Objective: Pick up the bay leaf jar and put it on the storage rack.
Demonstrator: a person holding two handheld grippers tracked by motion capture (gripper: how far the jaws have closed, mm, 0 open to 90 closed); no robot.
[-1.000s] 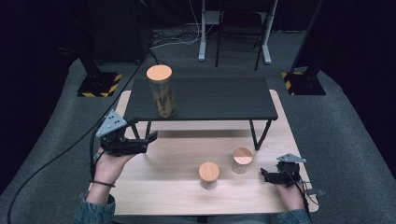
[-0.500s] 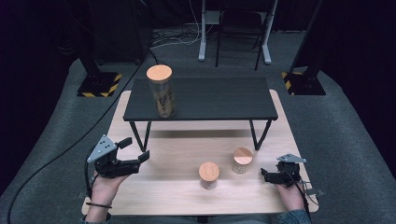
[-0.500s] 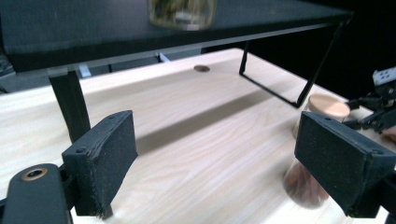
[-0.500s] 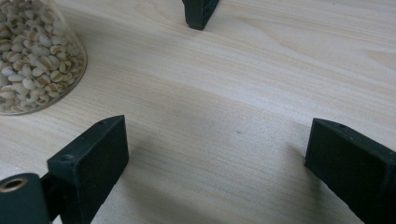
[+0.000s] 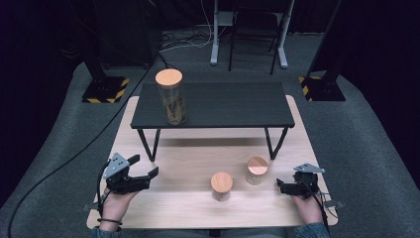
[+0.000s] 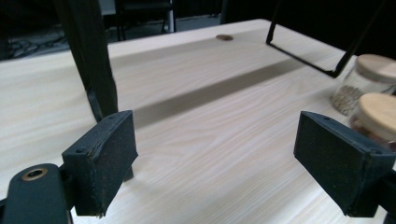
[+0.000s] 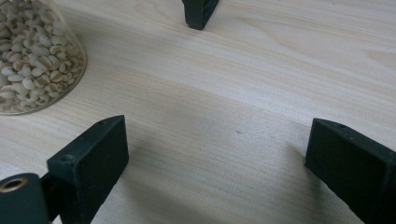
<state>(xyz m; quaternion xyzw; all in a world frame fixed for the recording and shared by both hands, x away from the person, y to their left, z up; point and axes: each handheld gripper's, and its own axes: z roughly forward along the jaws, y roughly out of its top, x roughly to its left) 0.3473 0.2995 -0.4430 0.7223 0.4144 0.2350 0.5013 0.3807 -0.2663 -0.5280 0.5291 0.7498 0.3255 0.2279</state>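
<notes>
The left gripper point(image 5: 148, 174) has dropped to the tabletop point(image 5: 188, 163), jaws spread and empty; two small jars point(image 5: 221, 185) stand ahead of them, beside the right gripper's point(image 5: 281, 186) spread jaws, likely next to be picked up.

No readable text anywhere in our views.

We find no words, labels, brand names or numbers on the jars, the wooden table point(image 5: 198, 208) or the black shelf point(image 5: 223, 106). The nearest thing to a sign is yellow-and-black hazard striping point(image 5: 106, 94) on stand bases on the floor, beyond the table's far corners.
</notes>
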